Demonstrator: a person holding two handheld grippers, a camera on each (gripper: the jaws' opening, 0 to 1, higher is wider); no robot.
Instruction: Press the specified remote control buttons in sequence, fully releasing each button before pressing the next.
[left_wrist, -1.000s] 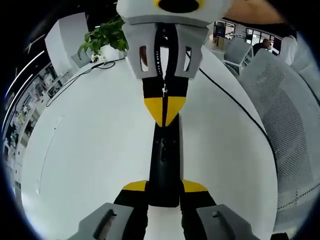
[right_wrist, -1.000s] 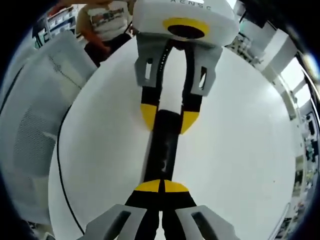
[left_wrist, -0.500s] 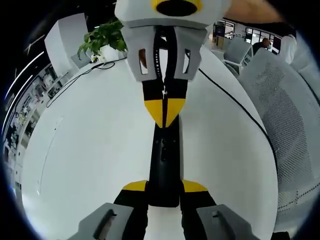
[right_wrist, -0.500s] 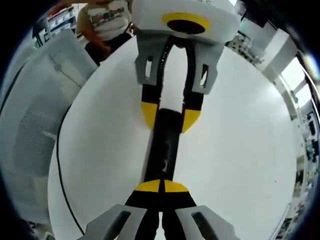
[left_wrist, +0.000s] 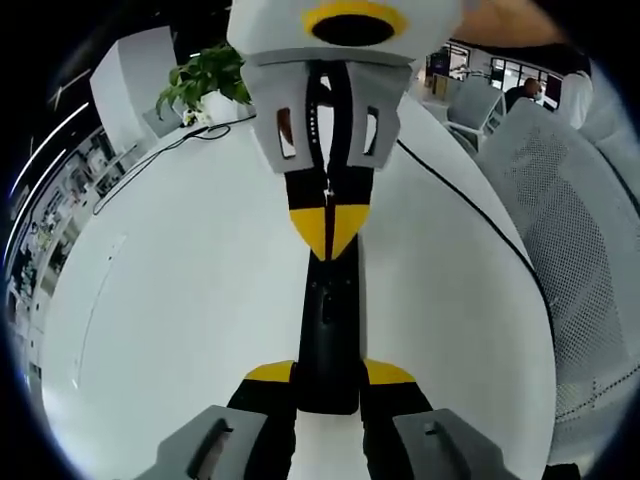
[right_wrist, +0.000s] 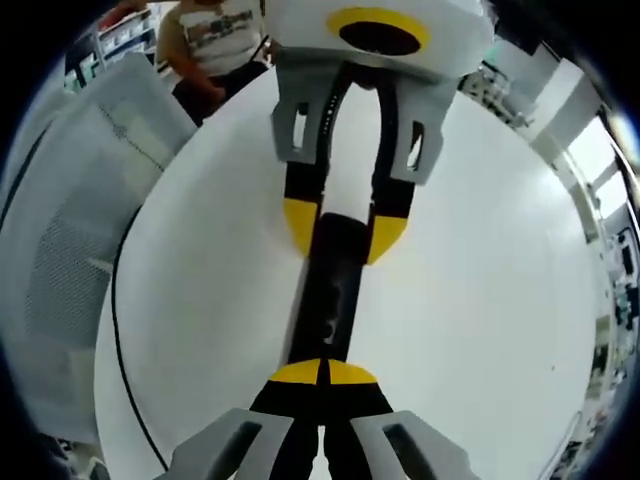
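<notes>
A: What's around them?

B: An open office: a round white table (left_wrist: 180, 300) with a black cable (left_wrist: 470, 215) trailing across it, a potted plant (left_wrist: 205, 75) beyond the left gripper's reach, and mesh-backed chairs (right_wrist: 60, 260) at the table's edge.

A: And the remote?

B: The slim black remote control (left_wrist: 328, 335) lies flat on the table, its long axis running straight from one tool to the other. The left gripper (left_wrist: 328, 378) clasps the near end between its yellow tips, one jaw on each long edge. The right gripper (right_wrist: 322, 374) has its tips pinched together, poised over the opposite end.

A: Which one presses?

B: Likely the right; the buttons lie just ahead of and beneath its closed tips. I cannot tell whether it touches.
</notes>
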